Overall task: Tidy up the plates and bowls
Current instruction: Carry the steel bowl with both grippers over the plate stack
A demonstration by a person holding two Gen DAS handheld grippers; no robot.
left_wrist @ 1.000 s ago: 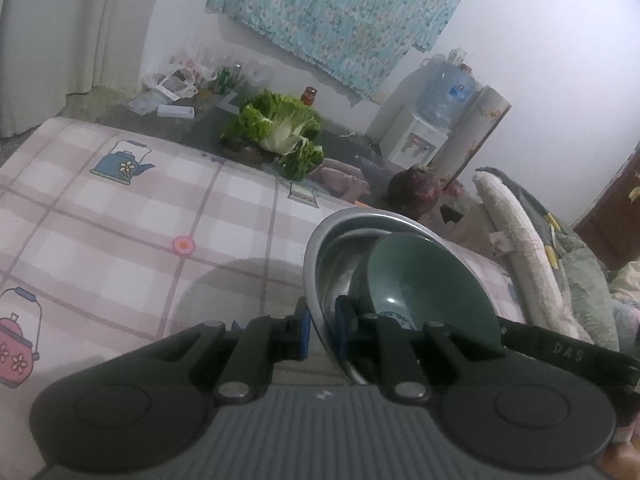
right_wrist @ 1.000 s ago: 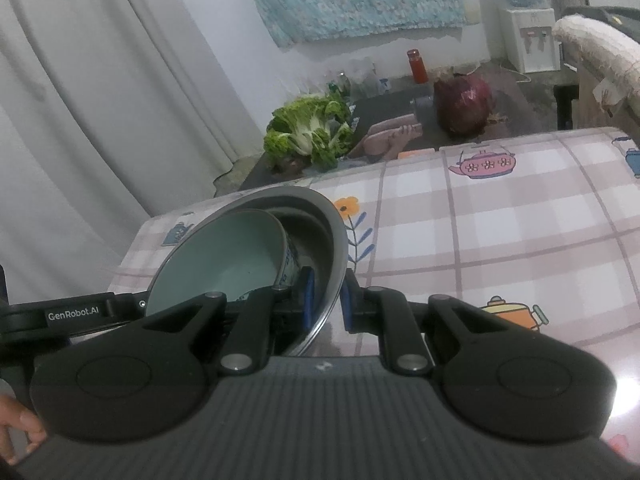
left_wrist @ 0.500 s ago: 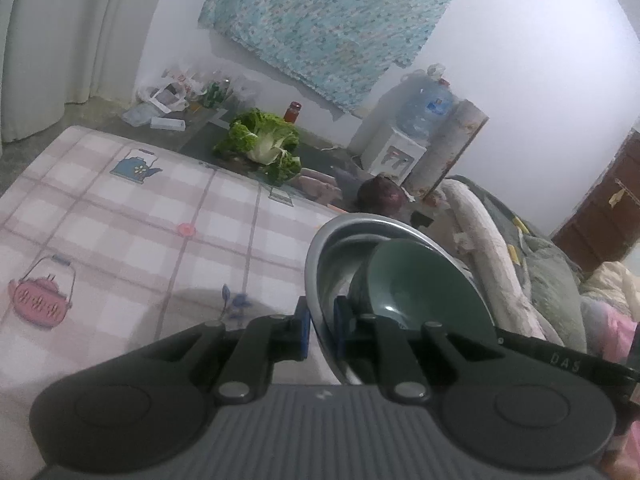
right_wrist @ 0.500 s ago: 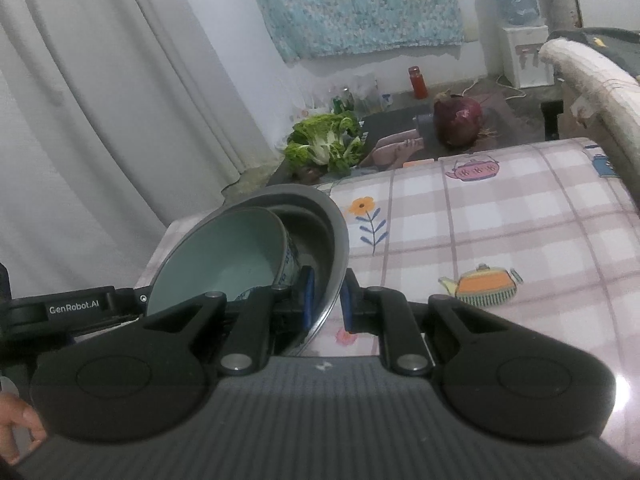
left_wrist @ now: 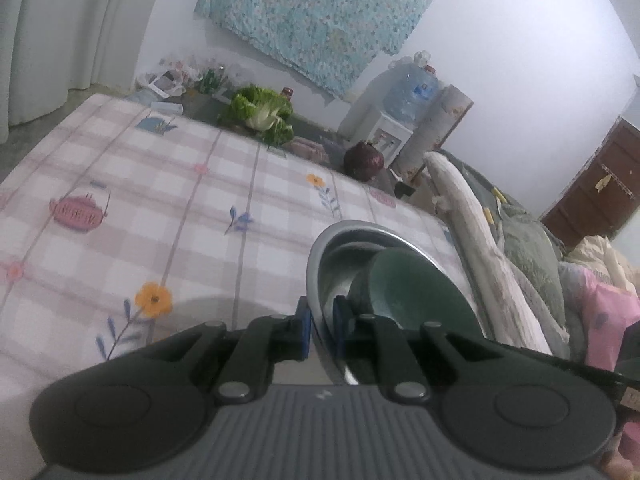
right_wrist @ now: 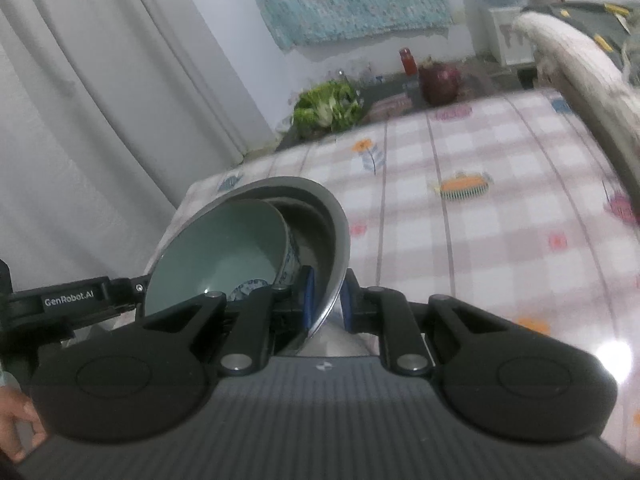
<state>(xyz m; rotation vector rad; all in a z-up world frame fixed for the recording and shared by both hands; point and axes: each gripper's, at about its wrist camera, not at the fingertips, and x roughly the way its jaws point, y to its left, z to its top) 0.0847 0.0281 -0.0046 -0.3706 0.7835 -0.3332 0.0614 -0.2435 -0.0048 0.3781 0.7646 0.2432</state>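
A steel bowl (left_wrist: 344, 248) holds a pale green ceramic bowl (left_wrist: 404, 300) nested inside it. My left gripper (left_wrist: 320, 330) is shut on the steel bowl's rim on one side. My right gripper (right_wrist: 326, 304) is shut on the steel bowl's (right_wrist: 320, 208) rim on the opposite side. The green bowl (right_wrist: 224, 248) leans against the steel wall, its blue-patterned outside showing. Both grippers hold the stack in the air above a table with a pink checked cloth (left_wrist: 160, 208). The other gripper's arm shows at the left of the right wrist view.
Beyond the table's far edge lie leafy greens (left_wrist: 260, 110), a red cabbage (left_wrist: 364, 160) and a red jar (right_wrist: 408, 60) on a dark surface. A water dispenser (left_wrist: 400, 120) stands by the wall. A rolled mat and bedding (left_wrist: 472, 232) lie along the right. Curtains (right_wrist: 100, 100) hang left.
Both grippers have risen with the nested bowls and pulled back, so more of the checked cloth shows below. The grip on the rim is unchanged.
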